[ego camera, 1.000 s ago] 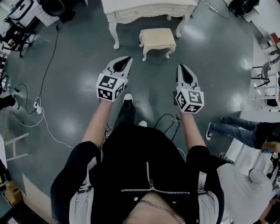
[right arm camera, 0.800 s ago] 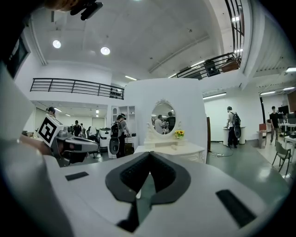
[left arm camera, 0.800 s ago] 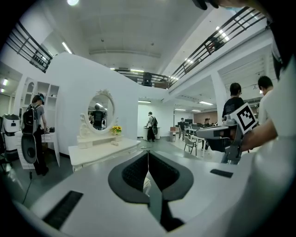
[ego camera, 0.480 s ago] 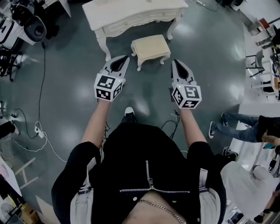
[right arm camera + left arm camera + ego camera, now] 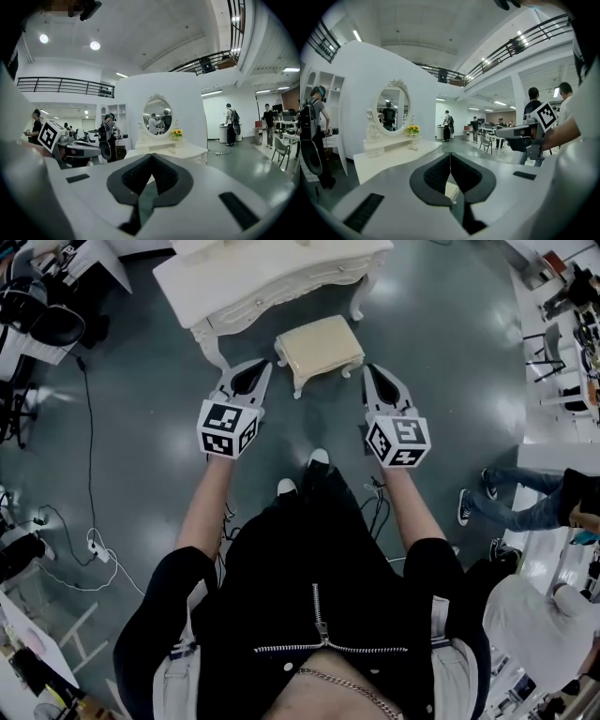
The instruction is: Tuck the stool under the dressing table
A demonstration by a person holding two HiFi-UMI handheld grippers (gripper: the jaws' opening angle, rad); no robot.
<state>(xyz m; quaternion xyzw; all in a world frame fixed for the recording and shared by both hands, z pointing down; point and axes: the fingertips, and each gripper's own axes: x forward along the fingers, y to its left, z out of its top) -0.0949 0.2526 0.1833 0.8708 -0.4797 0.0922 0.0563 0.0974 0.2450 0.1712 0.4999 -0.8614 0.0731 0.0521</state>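
Observation:
A cream cushioned stool [image 5: 319,345] with white curved legs stands on the grey floor just in front of the white dressing table [image 5: 267,277]. My left gripper [image 5: 257,368] hovers beside the stool's left corner, jaws shut and empty. At the stool's right side my right gripper [image 5: 372,372] is likewise shut with nothing held. Neither gripper touches the stool. In the left gripper view the left gripper [image 5: 450,155] points toward the dressing table [image 5: 389,157] with its oval mirror [image 5: 393,111]. A sliver of the stool [image 5: 451,191] shows under the jaws. The right gripper [image 5: 151,158] faces the table [image 5: 173,149] too.
Cables [image 5: 89,418] trail over the floor at the left, near chairs and desks [image 5: 37,306]. A person's legs [image 5: 525,507] lie at the right, with white furniture [image 5: 553,352] behind. My own feet [image 5: 302,472] stand just behind the grippers.
I have walked toward the dressing table; the stool and table now lie closer, and both grippers have advanced to flank the stool's near corners. Jaws stayed shut.

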